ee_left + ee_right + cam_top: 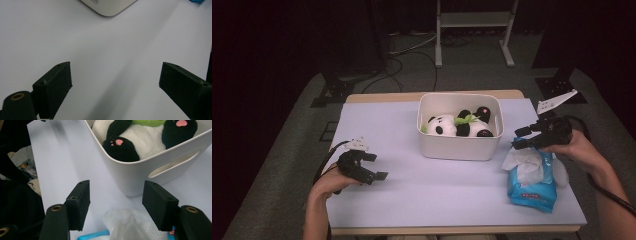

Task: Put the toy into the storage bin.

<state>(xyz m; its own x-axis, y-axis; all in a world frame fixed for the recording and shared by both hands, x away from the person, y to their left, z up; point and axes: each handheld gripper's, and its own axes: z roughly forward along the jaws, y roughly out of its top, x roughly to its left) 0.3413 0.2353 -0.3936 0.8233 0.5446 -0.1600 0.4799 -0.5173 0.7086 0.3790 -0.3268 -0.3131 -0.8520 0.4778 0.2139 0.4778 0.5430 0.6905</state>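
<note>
A white bin [457, 149] stands at the back middle of the table, with a black-and-white panda plush [447, 125] lying inside. To its right lies a blue wipes pack [532, 187], a white wipe [524, 162] sticking up from its top. My right gripper [517, 138] hovers just above that wipe, open, beside the bin's right wall. In the right gripper view the wipe [125, 222] sits low between the jaws of the gripper [116, 195], apart from the pads, with the bin [132, 175] and panda [140, 142] beyond. My left gripper [379, 166] rests open at the table's left, with nothing between the jaws [115, 75].
A pale lavender sheet [412, 190] covers the table top, bare between the two grippers. A corner of the bin [107, 6] shows far off in the left gripper view. Behind the table stand a metal frame [474, 20] and floor cables [397, 65].
</note>
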